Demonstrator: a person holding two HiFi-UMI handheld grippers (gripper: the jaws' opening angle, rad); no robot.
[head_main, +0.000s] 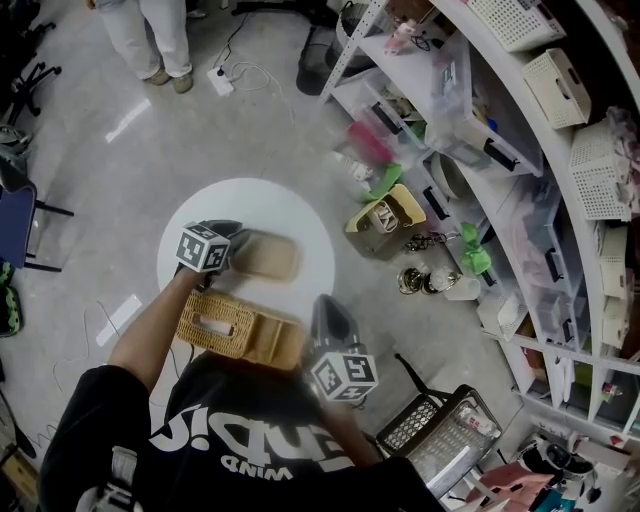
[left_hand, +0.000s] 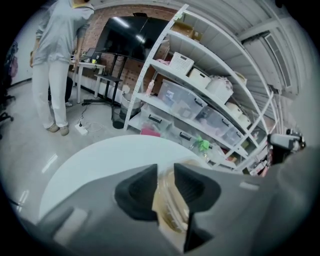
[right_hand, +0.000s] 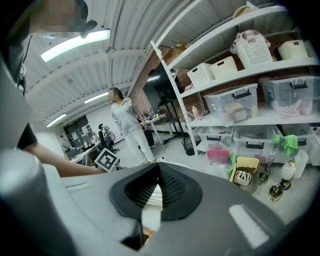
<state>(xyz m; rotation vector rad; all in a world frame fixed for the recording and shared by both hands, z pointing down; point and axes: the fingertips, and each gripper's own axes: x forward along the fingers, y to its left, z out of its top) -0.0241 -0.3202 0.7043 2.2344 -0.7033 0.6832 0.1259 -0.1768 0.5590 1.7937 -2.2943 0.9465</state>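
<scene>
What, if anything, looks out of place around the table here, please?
On the table nothing stands out. Beside it, an open tan box, green pieces and brass bits lie loose on the floor by the shelves.

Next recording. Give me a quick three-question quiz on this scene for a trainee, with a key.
1. True or false: the left gripper is shut on the tan tray.
2. What shape is the top of the white table? A round, B square, C triangular.
3. Short answer: on which of the person's sides do the white shelves stand?
Key: 1 true; 2 A; 3 right.
</scene>
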